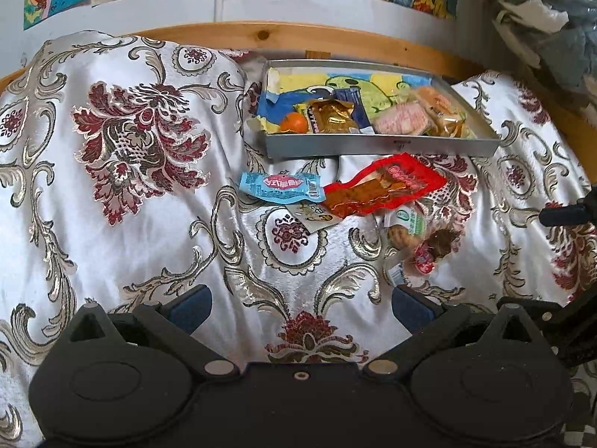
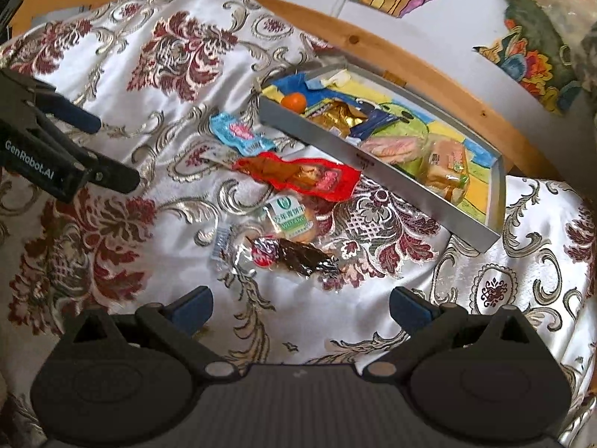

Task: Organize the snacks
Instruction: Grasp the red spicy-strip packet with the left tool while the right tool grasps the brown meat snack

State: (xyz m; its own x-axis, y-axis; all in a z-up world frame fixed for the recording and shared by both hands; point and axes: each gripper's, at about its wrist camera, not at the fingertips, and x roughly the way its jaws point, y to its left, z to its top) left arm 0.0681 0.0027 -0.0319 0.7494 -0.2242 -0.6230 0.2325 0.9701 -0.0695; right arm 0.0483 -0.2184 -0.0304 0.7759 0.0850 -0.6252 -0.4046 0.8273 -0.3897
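Snacks lie loose on the patterned bedspread (image 1: 156, 224): a blue packet (image 1: 280, 186), a red packet (image 1: 384, 186) touching it, and a clear biscuit pack (image 2: 294, 220) nearer the grippers. Just behind them sits a grey tray (image 1: 380, 147) holding an orange (image 1: 294, 122) and more wrapped snacks. Left gripper (image 1: 300, 311) and right gripper (image 2: 300, 310) both hover above the cloth, fingers spread wide, holding nothing.

Bedspread (image 1: 112, 224): silvery white satin, dark red floral medallions, grey-gold scrolls. Tray (image 1: 380, 148): grey metal walls, blue-yellow-green cartoon lining. Orange fruit (image 1: 294, 122) in tray. Packets on bedspread: light blue with pink label (image 1: 280, 186); red with brown contents (image 1: 384, 186). Tongs' pads (image 2: 192, 308): blue on black.
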